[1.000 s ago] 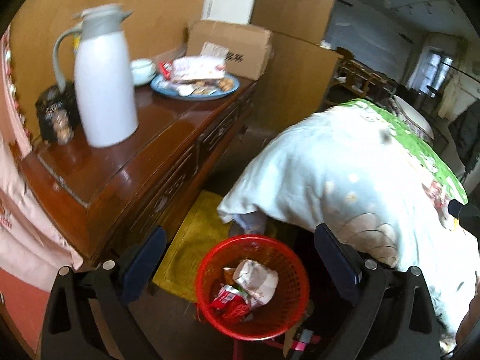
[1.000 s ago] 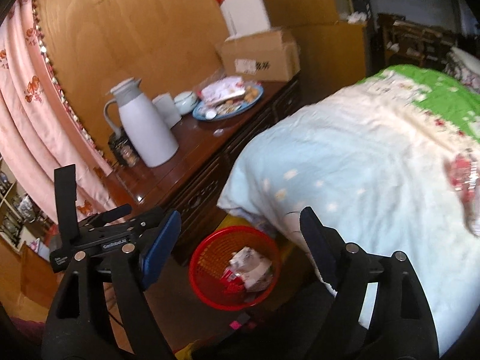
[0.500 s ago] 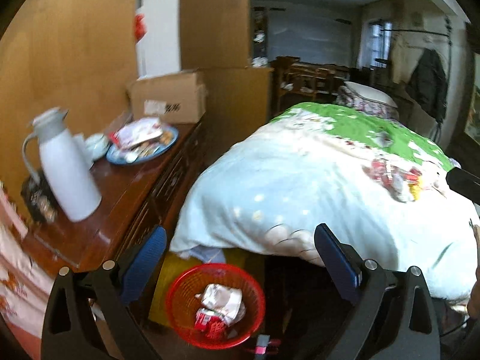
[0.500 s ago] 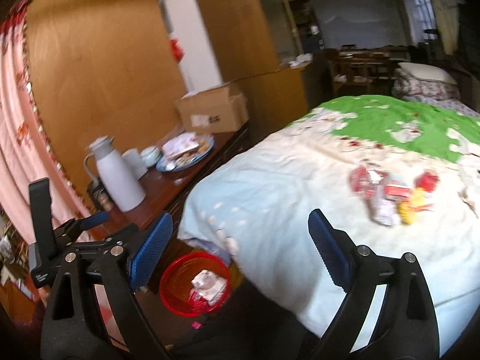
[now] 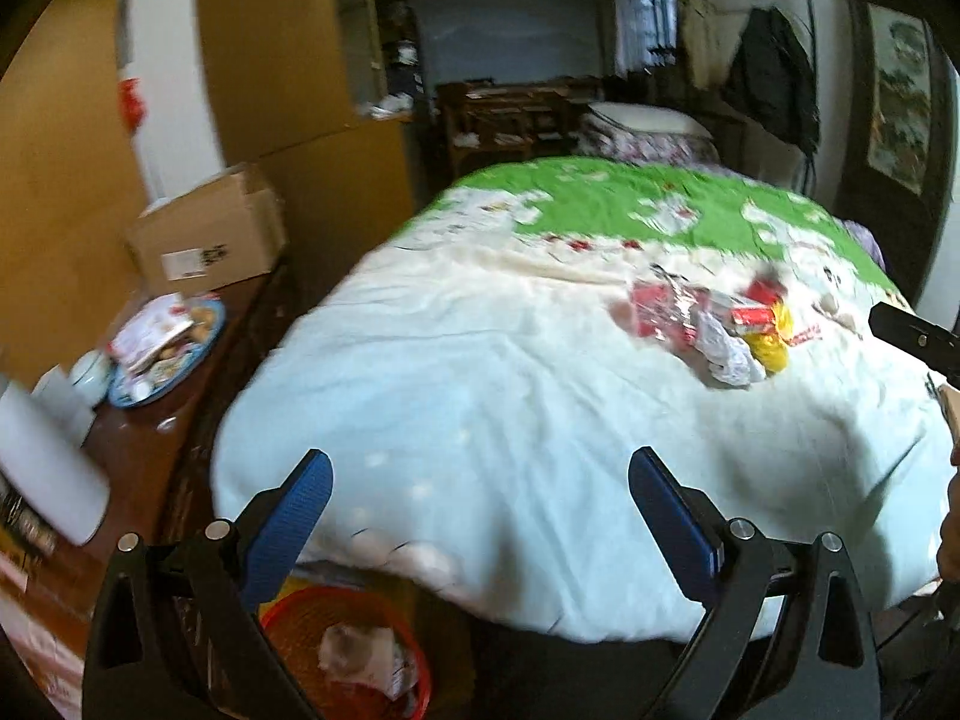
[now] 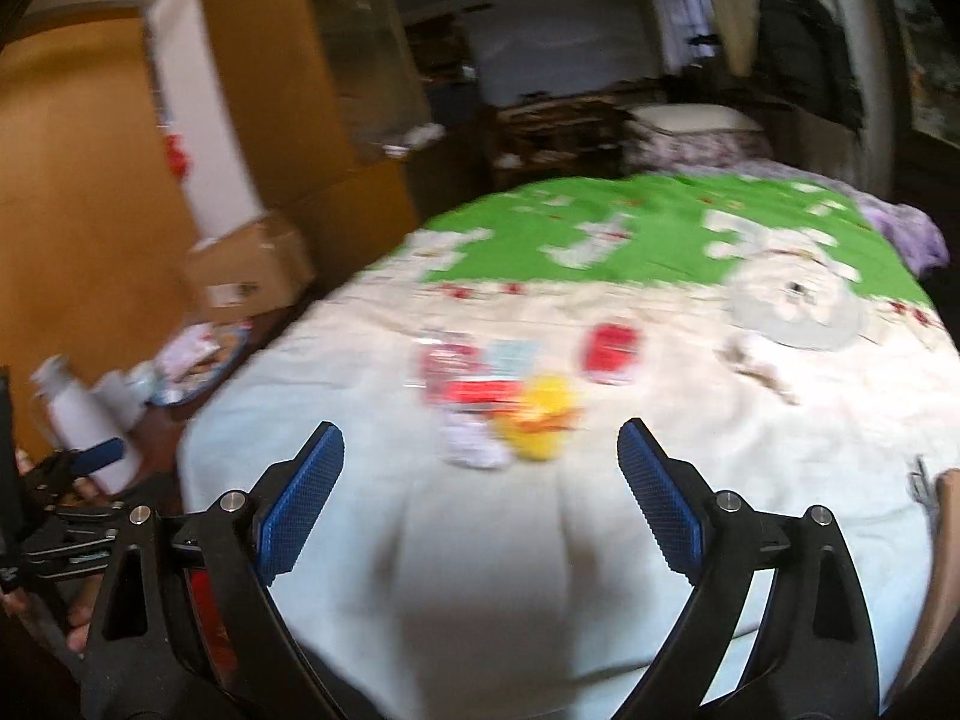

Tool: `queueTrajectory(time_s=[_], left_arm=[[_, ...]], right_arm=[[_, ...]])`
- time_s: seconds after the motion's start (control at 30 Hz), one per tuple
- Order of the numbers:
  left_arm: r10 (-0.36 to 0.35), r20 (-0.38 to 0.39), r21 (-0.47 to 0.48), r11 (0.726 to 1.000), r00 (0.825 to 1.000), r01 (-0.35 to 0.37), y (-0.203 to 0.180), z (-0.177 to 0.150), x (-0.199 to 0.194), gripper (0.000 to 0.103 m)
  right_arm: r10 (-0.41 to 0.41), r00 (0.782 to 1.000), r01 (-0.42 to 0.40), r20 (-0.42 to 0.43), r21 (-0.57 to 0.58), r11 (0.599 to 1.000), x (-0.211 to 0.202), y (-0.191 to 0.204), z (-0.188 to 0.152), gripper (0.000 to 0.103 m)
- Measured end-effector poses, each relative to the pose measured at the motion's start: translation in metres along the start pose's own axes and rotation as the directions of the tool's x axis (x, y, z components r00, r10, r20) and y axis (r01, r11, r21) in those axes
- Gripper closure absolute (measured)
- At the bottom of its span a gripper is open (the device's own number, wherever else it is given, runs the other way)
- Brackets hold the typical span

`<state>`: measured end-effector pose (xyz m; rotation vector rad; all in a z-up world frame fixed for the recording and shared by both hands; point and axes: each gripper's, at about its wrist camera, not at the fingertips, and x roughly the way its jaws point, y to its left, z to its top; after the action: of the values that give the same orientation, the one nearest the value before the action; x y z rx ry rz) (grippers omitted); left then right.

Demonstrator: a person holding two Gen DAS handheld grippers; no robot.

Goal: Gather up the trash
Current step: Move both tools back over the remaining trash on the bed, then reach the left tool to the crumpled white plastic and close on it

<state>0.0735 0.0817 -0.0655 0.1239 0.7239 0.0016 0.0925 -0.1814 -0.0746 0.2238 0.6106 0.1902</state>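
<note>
A pile of wrappers (image 5: 711, 321), red, white and yellow, lies on the pale bedspread (image 5: 480, 396). It also shows, blurred, in the right wrist view (image 6: 504, 402), with a separate red wrapper (image 6: 612, 354) to its right. A red mesh bin (image 5: 348, 654) with crumpled trash stands on the floor at the bed's foot. My left gripper (image 5: 480, 480) is open and empty above the bed's near edge. My right gripper (image 6: 480, 450) is open and empty, just short of the pile.
A wooden sideboard (image 5: 150, 450) stands left of the bed with a white thermos (image 5: 42, 462), a blue plate of snacks (image 5: 168, 348) and a cardboard box (image 5: 207, 240). Dark furniture and a pillow stand beyond the bed's far end.
Both grippers have swung up and right from the red bin and sideboard toward the bed top. The wrapper pile has come into view; the bin has dropped to the lower edge.
</note>
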Motion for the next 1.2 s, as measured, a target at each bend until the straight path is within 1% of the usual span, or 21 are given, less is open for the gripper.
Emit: queueTrajectory(time_s=[0.03,0.13,0.27,0.33,0.4,0.47,0.57,0.7,0.73,0.8,0.83,0.93,1.07,1.1,1.13,1.2], left_arm=[[-0.01,-0.011,0.006,1.0,1.0,0.01,-0.003,0.002,0.008,0.006],[-0.055,-0.059,0.023,0.998,0.997,0.057,-0.019,0.01,0.038,0.006],[-0.099,-0.104,0.044,0.994,0.99,0.104,-0.045,0.026,0.076,0.006],[-0.129,-0.122,0.048,0.99,0.984,0.135,-0.057,0.035,0.092,0.006],[-0.185,-0.146,0.042,0.98,0.972,0.192,-0.073,0.045,0.107,0.006],[-0.22,-0.15,0.053,0.972,0.964,0.23,-0.087,0.051,0.114,0.006],[-0.231,-0.137,0.093,0.965,0.963,0.245,-0.109,0.058,0.124,0.006],[-0.271,-0.16,0.099,0.952,0.949,0.289,-0.124,0.062,0.137,0.006],[-0.264,-0.162,0.106,0.953,0.951,0.283,-0.126,0.062,0.141,0.006],[-0.218,-0.158,0.116,0.964,0.963,0.237,-0.123,0.064,0.147,0.006],[-0.183,-0.163,0.111,0.973,0.969,0.202,-0.118,0.064,0.151,0.006],[-0.14,-0.185,0.057,0.987,0.973,0.153,-0.084,0.059,0.154,0.006],[-0.063,-0.189,0.004,0.998,0.98,0.065,-0.035,0.044,0.142,0.006],[-0.063,-0.192,-0.008,0.998,0.979,0.063,-0.029,0.041,0.14,0.006],[-0.084,-0.194,-0.022,0.996,0.977,0.081,-0.024,0.039,0.137,0.006],[-0.132,-0.186,-0.02,0.991,0.974,0.13,-0.027,0.039,0.133,0.006]], right_arm=[[-0.038,0.999,0.038,-0.005,0.021,0.999,0.007,-0.015,0.0,0.014],[-0.117,0.993,0.118,-0.018,0.062,0.991,0.02,-0.045,-0.001,0.014],[-0.225,0.974,0.227,-0.036,0.09,0.97,0.035,-0.08,-0.004,0.014],[-0.261,0.964,0.264,-0.049,0.095,0.96,0.045,-0.093,-0.006,0.014],[-0.275,0.96,0.28,-0.057,0.107,0.954,0.05,-0.101,-0.008,0.014],[-0.269,0.96,0.278,-0.076,0.145,0.95,0.056,-0.112,-0.011,0.014],[-0.23,0.968,0.247,-0.101,0.207,0.947,0.06,-0.124,-0.014,0.014],[-0.21,0.971,0.232,-0.116,0.225,0.946,0.063,-0.126,-0.016,0.014],[-0.209,0.971,0.231,-0.117,0.223,0.947,0.063,-0.125,-0.016,0.014],[-0.208,0.971,0.229,-0.117,0.22,0.948,0.063,-0.124,-0.016,0.014],[-0.207,0.972,0.228,-0.115,0.222,0.948,0.063,-0.124,-0.016,0.014],[-0.197,0.975,0.217,-0.105,0.235,0.947,0.06,-0.126,-0.017,0.014],[-0.189,0.977,0.208,-0.1,0.241,0.948,0.06,-0.128,-0.017,0.014],[-0.186,0.978,0.205,-0.097,0.24,0.949,0.06,-0.127,-0.017,0.014],[-0.185,0.978,0.203,-0.094,0.24,0.949,0.059,-0.127,-0.016,0.014],[-0.185,0.979,0.202,-0.09,0.237,0.95,0.058,-0.127,-0.016,0.014]])
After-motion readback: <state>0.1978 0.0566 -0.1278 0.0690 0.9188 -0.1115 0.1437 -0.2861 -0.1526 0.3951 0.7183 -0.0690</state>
